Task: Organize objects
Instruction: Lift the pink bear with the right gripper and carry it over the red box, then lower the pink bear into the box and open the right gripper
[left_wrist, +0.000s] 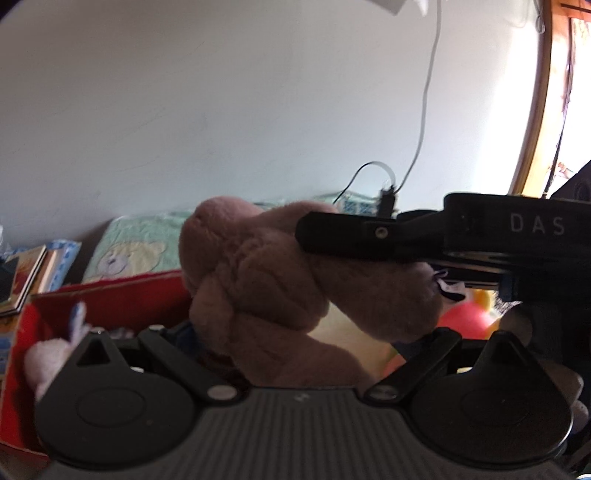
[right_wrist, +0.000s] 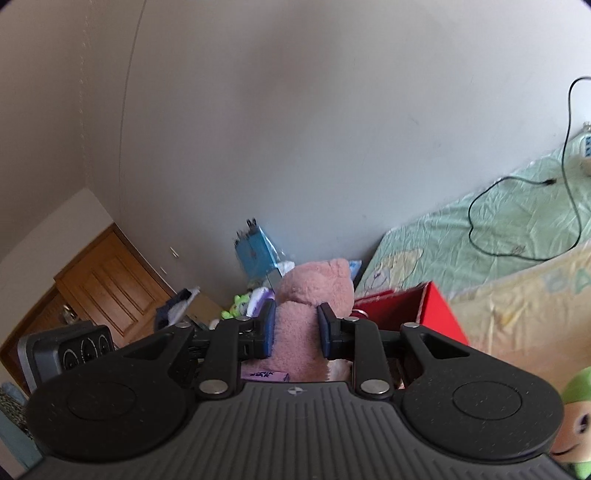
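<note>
A pink plush toy (left_wrist: 266, 280) fills the middle of the left wrist view, hanging above a red box (left_wrist: 110, 299). My right gripper (right_wrist: 297, 326) is shut on the pink plush toy (right_wrist: 314, 291), its blue pads (right_wrist: 269, 325) pressed into both sides. In the left wrist view, that gripper reaches in from the right, one black finger (left_wrist: 332, 232) lying across the toy. My left gripper (left_wrist: 295, 332) is spread wide below the toy. Its fingertips are hidden behind the plush. The red box (right_wrist: 436, 306) stands on the bed just right of the toy.
A pale pink plush (left_wrist: 48, 354) lies in the box's left end. A red and yellow toy (left_wrist: 465, 317) and a green plush (right_wrist: 576, 417) lie nearby. A black cable (right_wrist: 517, 221) crosses the green quilt (right_wrist: 443, 236). Books (left_wrist: 26, 273) are stacked left; toys and a blue bag (right_wrist: 255, 251) line the wall.
</note>
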